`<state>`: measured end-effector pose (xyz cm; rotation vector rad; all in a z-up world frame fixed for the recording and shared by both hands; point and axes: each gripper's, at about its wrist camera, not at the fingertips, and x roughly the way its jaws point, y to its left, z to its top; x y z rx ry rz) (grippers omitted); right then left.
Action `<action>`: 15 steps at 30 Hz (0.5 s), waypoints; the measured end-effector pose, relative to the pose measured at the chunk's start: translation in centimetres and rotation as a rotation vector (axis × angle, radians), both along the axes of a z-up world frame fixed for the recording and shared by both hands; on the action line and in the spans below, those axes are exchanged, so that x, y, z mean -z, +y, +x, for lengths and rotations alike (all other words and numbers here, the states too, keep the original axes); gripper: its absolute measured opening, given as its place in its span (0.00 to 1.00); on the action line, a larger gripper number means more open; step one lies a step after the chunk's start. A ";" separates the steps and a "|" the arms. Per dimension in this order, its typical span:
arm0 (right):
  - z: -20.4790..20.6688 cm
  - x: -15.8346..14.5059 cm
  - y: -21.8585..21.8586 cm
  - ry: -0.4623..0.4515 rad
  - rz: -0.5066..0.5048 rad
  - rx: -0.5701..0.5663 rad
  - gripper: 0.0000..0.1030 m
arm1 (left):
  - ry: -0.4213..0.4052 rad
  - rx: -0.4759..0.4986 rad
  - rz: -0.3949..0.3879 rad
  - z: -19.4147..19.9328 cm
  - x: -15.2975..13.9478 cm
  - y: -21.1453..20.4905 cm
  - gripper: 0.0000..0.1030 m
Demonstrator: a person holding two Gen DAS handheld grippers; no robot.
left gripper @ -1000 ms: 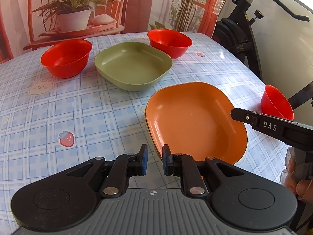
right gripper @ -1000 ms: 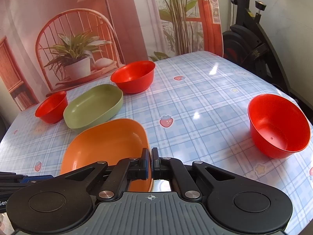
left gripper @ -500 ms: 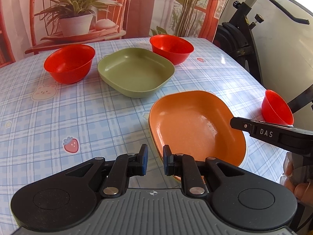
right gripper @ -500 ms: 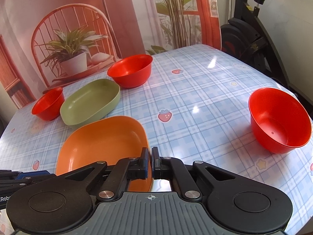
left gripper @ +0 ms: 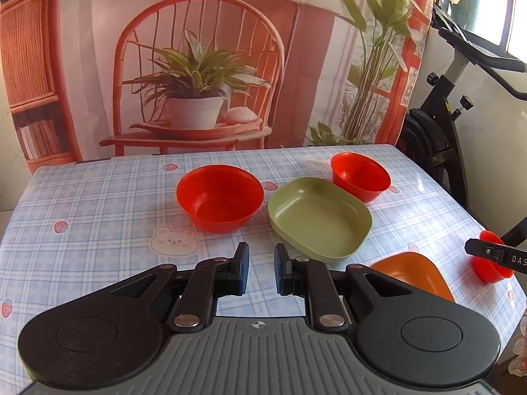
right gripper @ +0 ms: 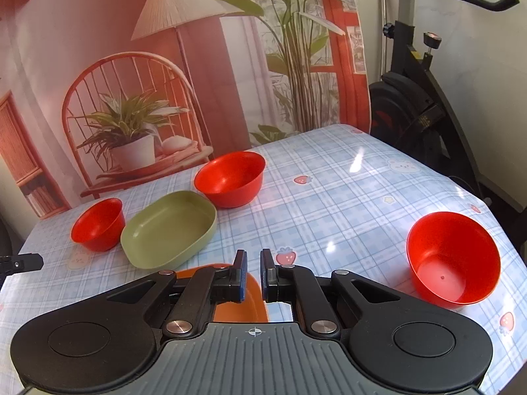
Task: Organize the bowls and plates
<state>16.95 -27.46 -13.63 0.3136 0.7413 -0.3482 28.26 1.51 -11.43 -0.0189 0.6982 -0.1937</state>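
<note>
light: bright daylight | glare: patches on tablecloth | focus: sharp | edges: fisheye-bent

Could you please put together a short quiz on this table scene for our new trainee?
1. True or false: the green plate is stacked on the orange plate.
2. What lies between the first red bowl and the second red bowl? A: orange plate; B: green plate; C: nothing.
3. How many red bowls stand on the table?
Key: 1 false, they lie side by side; 2 B; 3 three, counting the third red bowl, which stands alone.
</note>
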 end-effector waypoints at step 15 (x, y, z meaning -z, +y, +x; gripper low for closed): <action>5.9 -1.1 1.8 0.010 -0.019 -0.024 0.09 | -0.152 0.071 -0.001 3.3 -5.2 1.5 0.19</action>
